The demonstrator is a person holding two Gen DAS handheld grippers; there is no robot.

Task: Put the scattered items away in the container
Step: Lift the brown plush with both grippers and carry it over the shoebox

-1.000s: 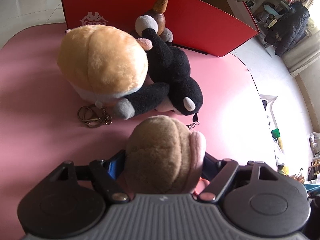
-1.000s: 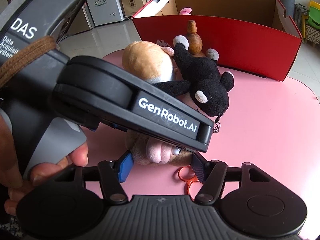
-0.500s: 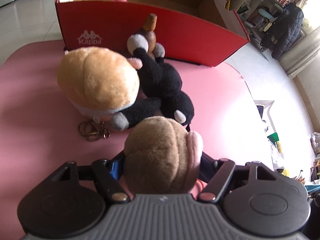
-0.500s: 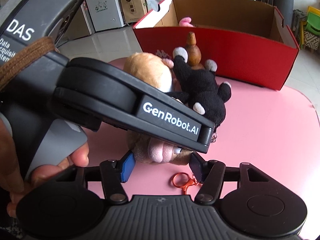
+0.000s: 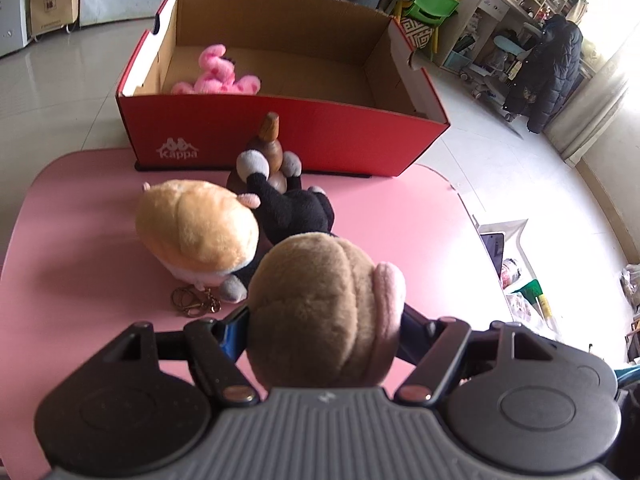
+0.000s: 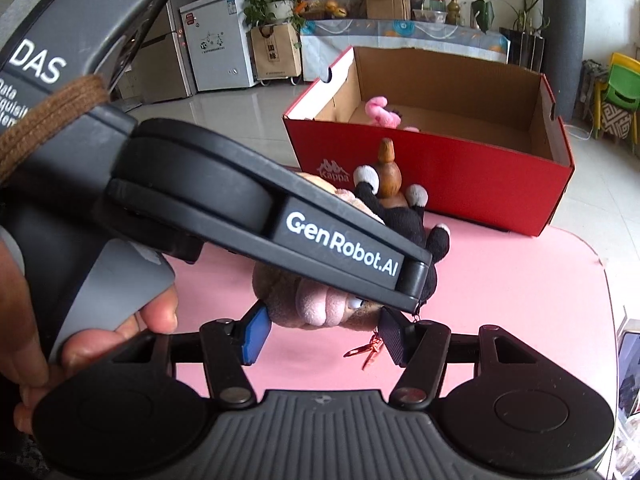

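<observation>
My left gripper (image 5: pixel 320 332) is shut on a brown plush toy (image 5: pixel 320 312) and holds it above the pink table (image 5: pixel 80 240). The toy's pink snout (image 6: pixel 320 308) and its red clasp (image 6: pixel 368 352) show in the right wrist view, under the left gripper's body (image 6: pixel 240 200). My right gripper (image 6: pixel 320 332) is open and empty, just behind that toy. A tan plush (image 5: pixel 196 232), a black plush (image 5: pixel 292 208) and a brown wooden bottle (image 5: pixel 272 144) lie on the table in front of the red cardboard box (image 5: pixel 320 136). A pink plush (image 5: pixel 216 76) lies inside the box.
A brass key clasp (image 5: pixel 196 300) lies on the table by the tan plush. The table's right edge drops to a tiled floor (image 5: pixel 500 168). Shelves, a green chair (image 5: pixel 436 4) and a white fridge (image 6: pixel 216 40) stand around the room.
My left gripper has lifted the brown plush up and back from the table, so the box's inside now shows. The right gripper has risen with it and stays open.
</observation>
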